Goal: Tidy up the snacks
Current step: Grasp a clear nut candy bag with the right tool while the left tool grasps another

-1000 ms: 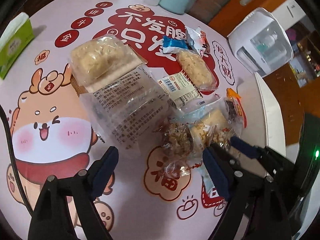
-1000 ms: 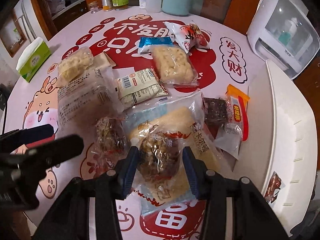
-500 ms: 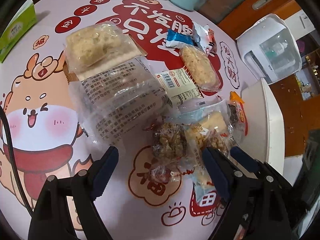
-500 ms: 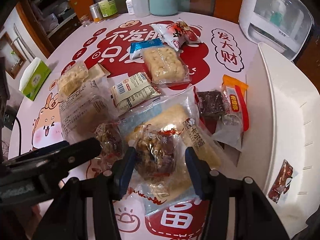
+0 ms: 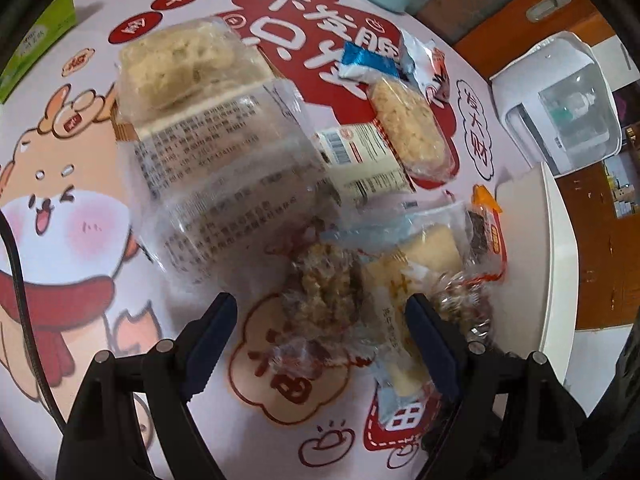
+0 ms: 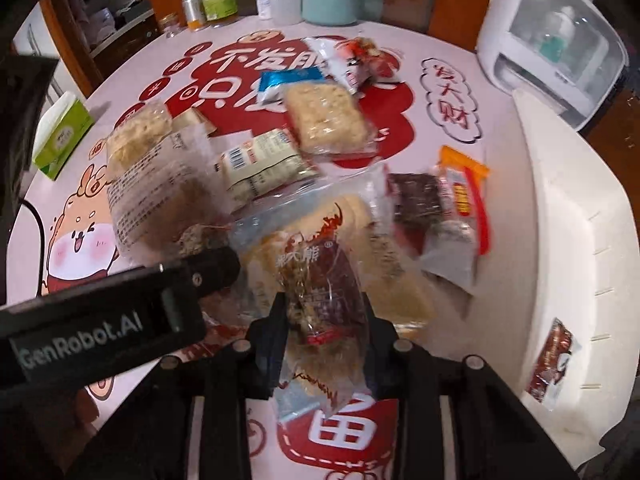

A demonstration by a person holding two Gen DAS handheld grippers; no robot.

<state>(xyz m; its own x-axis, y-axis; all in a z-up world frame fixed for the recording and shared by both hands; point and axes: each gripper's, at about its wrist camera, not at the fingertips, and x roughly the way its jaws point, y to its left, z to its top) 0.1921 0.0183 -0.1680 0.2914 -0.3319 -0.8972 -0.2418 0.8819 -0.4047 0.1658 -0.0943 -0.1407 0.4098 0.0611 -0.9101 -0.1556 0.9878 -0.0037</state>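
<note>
Crinkly clear plastic is what the right gripper [image 6: 324, 316] has clamped, a nutty brown snack bar in a red-printed wrapper [image 6: 320, 284], held just above the pile, while the left gripper [image 5: 320, 320] hangs with its jaws spread apart around a similar nut bar [image 5: 324, 284] lying on the tabletop [image 5: 80, 216]. Progress looks early to me: only one dark red packet [image 6: 550, 356] sits in the white bin [image 6: 568, 220] on the right, and the rice cakes, barcode packet [image 6: 260, 164] and orange-trimmed packet [image 6: 464, 188] are all still out. Readable stuff: "GenRobot.AI" on the other gripper's body, plus big red "福" and "发大财" on the tabletop cover.
</note>
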